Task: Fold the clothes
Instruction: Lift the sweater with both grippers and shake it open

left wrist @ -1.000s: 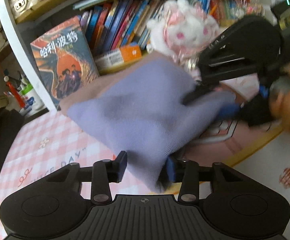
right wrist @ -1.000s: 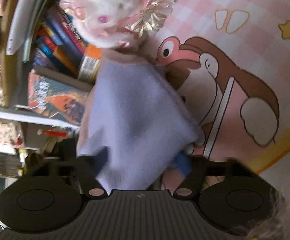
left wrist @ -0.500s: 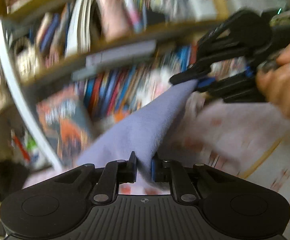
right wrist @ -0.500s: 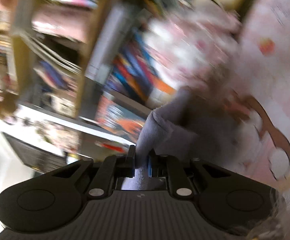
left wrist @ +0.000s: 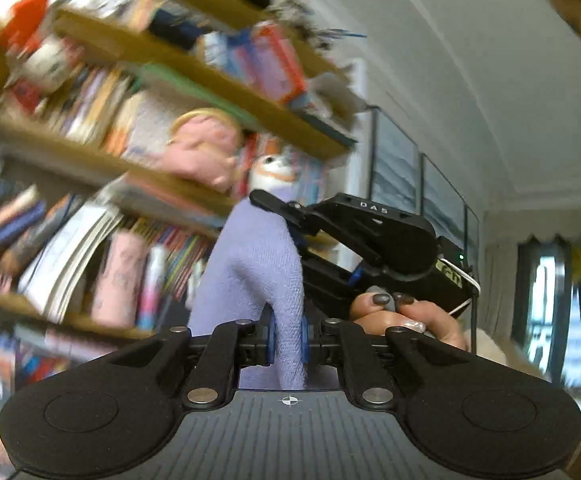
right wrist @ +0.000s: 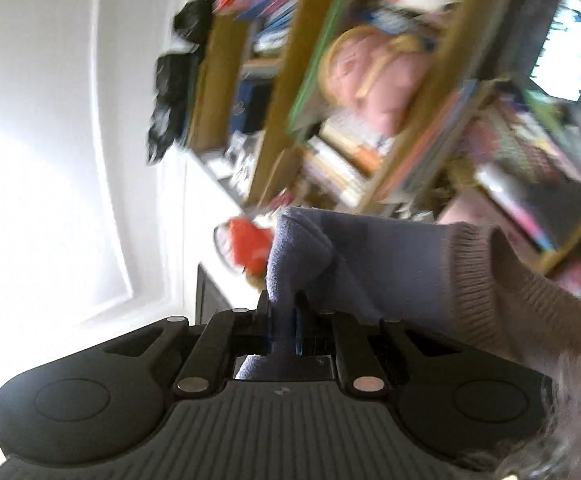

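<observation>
I am clamping the purple garment (left wrist: 250, 280) in both my left hand-held gripper (left wrist: 288, 340) and right hand-held gripper (right wrist: 282, 324), at lower centre of each frame.

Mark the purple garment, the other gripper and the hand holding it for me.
Purple garment (left wrist: 258, 264): left wrist view, on the knit fabric rising above the pads.
Right gripper (left wrist: 262, 200): left wrist view, at its fingertips, pinching the garment's top.
Hand (left wrist: 406, 316): left wrist view, on the knuckles under the gripper body.
</observation>
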Demonstrator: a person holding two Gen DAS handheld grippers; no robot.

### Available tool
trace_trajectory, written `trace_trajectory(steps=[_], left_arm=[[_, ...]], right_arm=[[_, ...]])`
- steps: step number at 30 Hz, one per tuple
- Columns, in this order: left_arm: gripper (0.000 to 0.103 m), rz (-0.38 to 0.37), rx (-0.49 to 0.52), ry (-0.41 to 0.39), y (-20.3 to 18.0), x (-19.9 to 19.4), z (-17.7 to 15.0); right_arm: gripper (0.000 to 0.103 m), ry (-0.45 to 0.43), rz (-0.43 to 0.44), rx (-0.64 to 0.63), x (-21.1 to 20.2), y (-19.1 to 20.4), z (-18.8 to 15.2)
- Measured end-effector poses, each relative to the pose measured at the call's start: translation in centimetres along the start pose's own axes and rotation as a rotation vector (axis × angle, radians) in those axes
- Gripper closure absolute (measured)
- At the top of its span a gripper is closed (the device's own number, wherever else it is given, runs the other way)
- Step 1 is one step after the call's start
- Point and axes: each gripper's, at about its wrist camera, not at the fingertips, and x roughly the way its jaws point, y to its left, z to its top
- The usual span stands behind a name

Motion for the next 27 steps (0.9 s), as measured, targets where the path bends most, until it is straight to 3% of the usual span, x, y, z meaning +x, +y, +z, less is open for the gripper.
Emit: trace_trajectory(steps=[3, 7, 10, 14, 19, 20, 21, 27], left_arm=[[0.092, 0.122, -0.083, 0.203, 4.2, -0.1, -4.6], [0.092, 0.348, -0.158, 0.533, 10.0, -1.4, -12.4], [0.093, 0.462, -0.192, 0.656, 13.5, -3.0, -15.4], [0.092, 0.513, -0.203, 0.713, 16.5, -3.7, -16.4], [0.092, 0.532, -0.184, 0.77, 18.4, -3.6, -17.7], [0.092, 0.536, -0.183, 0.771, 18.6, -3.8, -17.9], [0.092, 0.543, -0.183, 0.772, 19.1, -3.8, -18.0], [0.086, 0.614, -0.159, 0.81, 20.6, -4.6, -18.6]], right_arm=[[0.093, 0.133, -0.077, 0.022, 3.7, -2.0, -2.4], [0.093, 0.38, -0.357, 0.11, 7.3, -9.3, -11.3], [0.093, 0.511, -0.512, 0.162, 8.5, -13.2, -17.6], [0.093, 0.58, -0.572, 0.172, 10.2, -15.6, -21.7], [0.087, 0.637, -0.61, 0.11, 10.9, -14.3, -23.2], [0.079, 0.651, -0.622, 0.099, 10.6, -14.3, -24.0], [0.065, 0.665, -0.632, 0.085, 9.8, -14.1, -24.5], [0.062, 0.764, -0.688, -0.026, 3.5, -12.9, -25.6]])
